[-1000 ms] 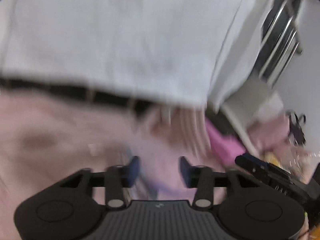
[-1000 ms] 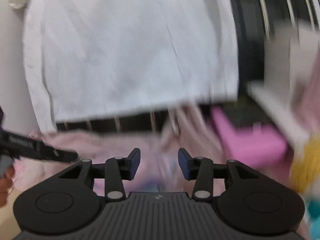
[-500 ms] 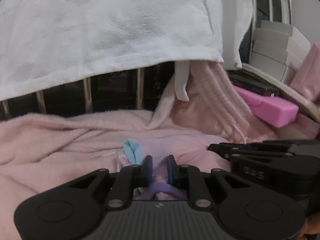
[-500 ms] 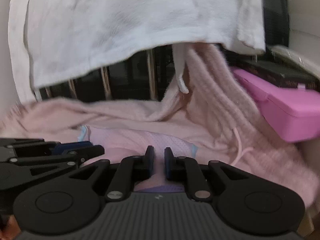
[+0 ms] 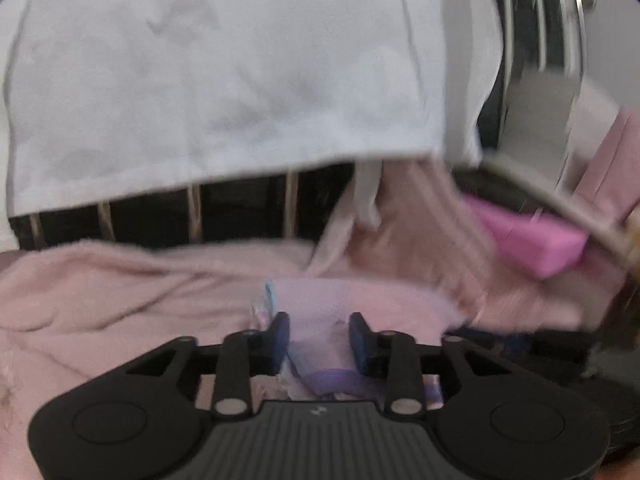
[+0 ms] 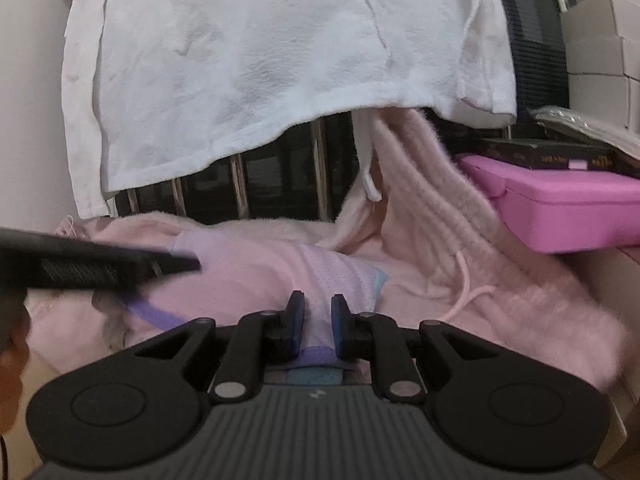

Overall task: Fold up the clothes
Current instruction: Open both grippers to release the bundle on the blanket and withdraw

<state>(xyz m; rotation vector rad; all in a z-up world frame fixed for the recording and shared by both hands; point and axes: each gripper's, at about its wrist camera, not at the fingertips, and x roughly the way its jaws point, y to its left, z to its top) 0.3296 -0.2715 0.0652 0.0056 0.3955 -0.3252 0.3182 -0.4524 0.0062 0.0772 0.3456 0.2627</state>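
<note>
Task garment: small pale pink perforated-fabric garment with purple waistband and light blue trim (image 6: 320,276), lying spread on the fluffy pink blanket (image 6: 520,280), directly ahead of both grippers.
Garment, left wrist view: same piece (image 5: 320,304), blurred; purple band visible just ahead of the gripper body.
Left gripper (image 5: 319,338): jaws part-way apart and opening. Garment fabric lies between the blue pads, with a gap visible on each side; pads do not press on it.
Right gripper (image 6: 318,320): jaws close together, narrow gap. A fold of the garment near the purple waistband sits in that gap and the blue pads pinch it.
Relative position: left gripper enters the right wrist view from the left edge as a dark blurred bar, its tip over the garment's left part.
Hand: part of a hand (image 6: 12,344) shows at the left edge of the right wrist view.
Background cloth: large white towel-like cloth (image 6: 280,60) hangs over a dark slatted rail (image 6: 280,176) behind the blanket.
Right side items: bright pink plastic case (image 6: 568,204) beside the blanket, dark flat books (image 6: 540,154) on top of it, white boxes (image 6: 600,40) above.
</note>
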